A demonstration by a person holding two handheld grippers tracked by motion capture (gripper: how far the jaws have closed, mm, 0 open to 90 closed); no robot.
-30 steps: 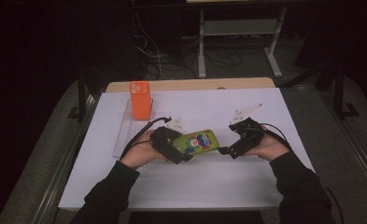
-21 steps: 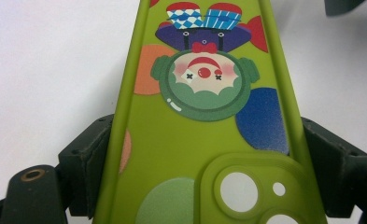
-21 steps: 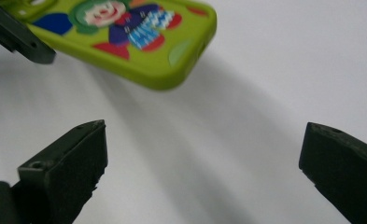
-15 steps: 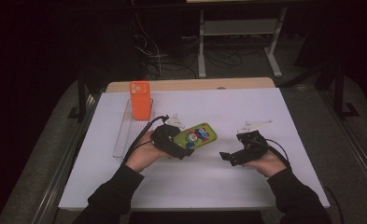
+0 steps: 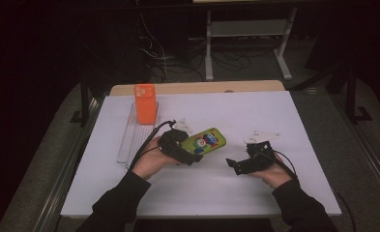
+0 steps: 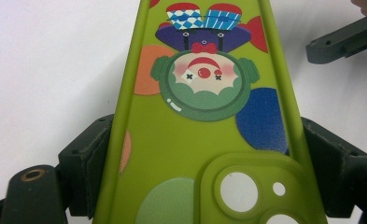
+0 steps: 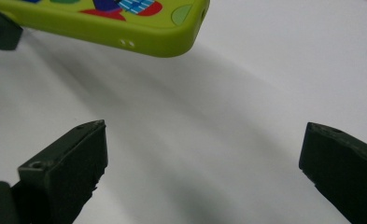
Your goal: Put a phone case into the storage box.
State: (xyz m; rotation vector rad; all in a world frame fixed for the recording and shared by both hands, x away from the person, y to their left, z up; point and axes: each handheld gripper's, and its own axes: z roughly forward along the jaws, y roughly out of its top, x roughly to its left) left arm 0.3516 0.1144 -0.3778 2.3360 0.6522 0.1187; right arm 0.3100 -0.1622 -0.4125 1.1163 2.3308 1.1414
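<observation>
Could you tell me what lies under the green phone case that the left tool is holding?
Under the green phone case lies the white table sheet, carrying the case's shadow; its free end hangs clear above it. The left tool clamps its edges. The case's underside is hidden.

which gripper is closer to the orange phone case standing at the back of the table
Left. The left gripper sits just in front of the orange phone case, clamped on the green phone case. The right gripper is open, farther off toward the table's right side.

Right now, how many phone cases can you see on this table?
2. A green phone case is clamped in the left gripper mid-table; an orange phone case stands upright at the far end of the clear tray.
</observation>
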